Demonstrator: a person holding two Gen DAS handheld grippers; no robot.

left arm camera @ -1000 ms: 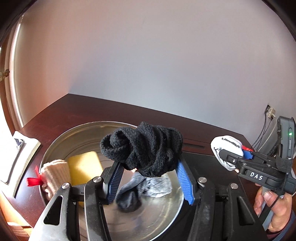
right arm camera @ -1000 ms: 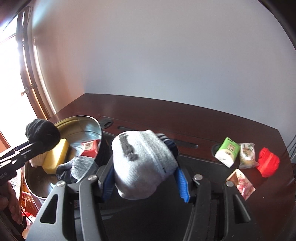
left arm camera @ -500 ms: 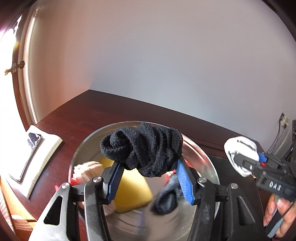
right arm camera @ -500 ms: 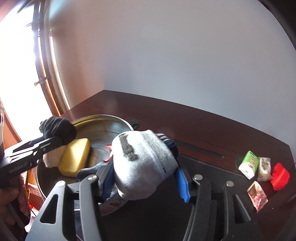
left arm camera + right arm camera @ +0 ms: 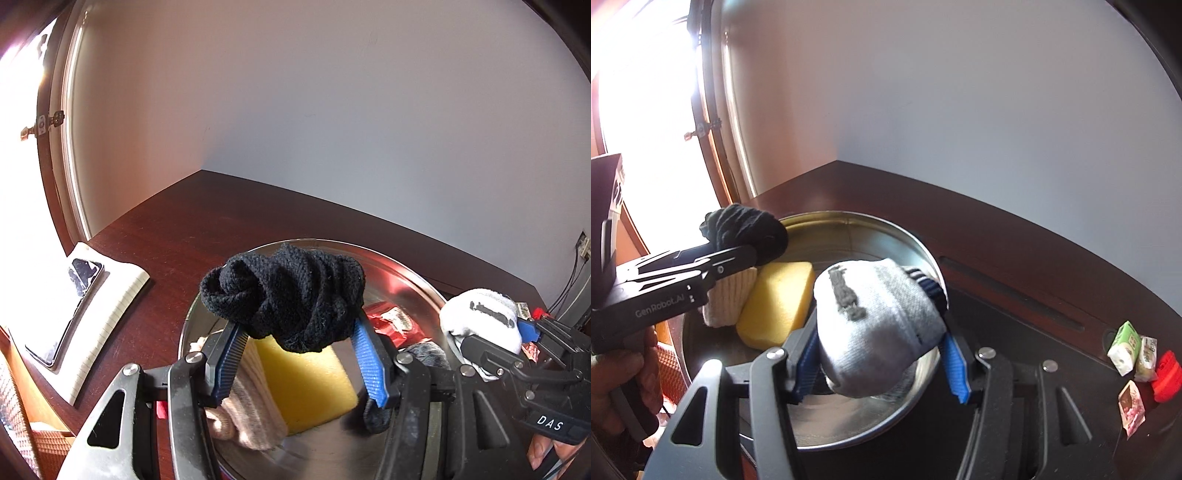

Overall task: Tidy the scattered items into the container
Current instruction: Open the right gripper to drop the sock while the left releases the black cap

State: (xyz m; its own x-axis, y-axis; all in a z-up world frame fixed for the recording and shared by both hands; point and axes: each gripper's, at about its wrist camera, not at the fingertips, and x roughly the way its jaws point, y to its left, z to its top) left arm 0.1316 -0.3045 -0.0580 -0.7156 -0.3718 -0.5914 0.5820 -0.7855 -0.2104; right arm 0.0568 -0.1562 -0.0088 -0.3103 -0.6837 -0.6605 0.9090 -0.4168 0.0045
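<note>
My left gripper (image 5: pixel 295 354) is shut on a rolled black sock (image 5: pixel 284 297) and holds it above the round metal bowl (image 5: pixel 413 273). My right gripper (image 5: pixel 879 354) is shut on a rolled grey-and-white sock (image 5: pixel 875 325) over the same bowl (image 5: pixel 916 243). In the bowl lie a yellow sponge (image 5: pixel 310 387), a beige sock roll (image 5: pixel 247 417), a red packet (image 5: pixel 395 321) and a dark grey sock (image 5: pixel 424 352). The right gripper with its white sock (image 5: pixel 480 321) shows at the right of the left wrist view.
A notepad (image 5: pixel 107 306) with a phone (image 5: pixel 66 314) lies left of the bowl. At the table's right lie a green carton (image 5: pixel 1123 343), a pale packet (image 5: pixel 1147 358), a red object (image 5: pixel 1165 376) and a pink packet (image 5: pixel 1132 410). A wall stands behind.
Both grippers have moved left and forward with their socks, from beside the bowl to over it. The bowl now fills more of both views.
</note>
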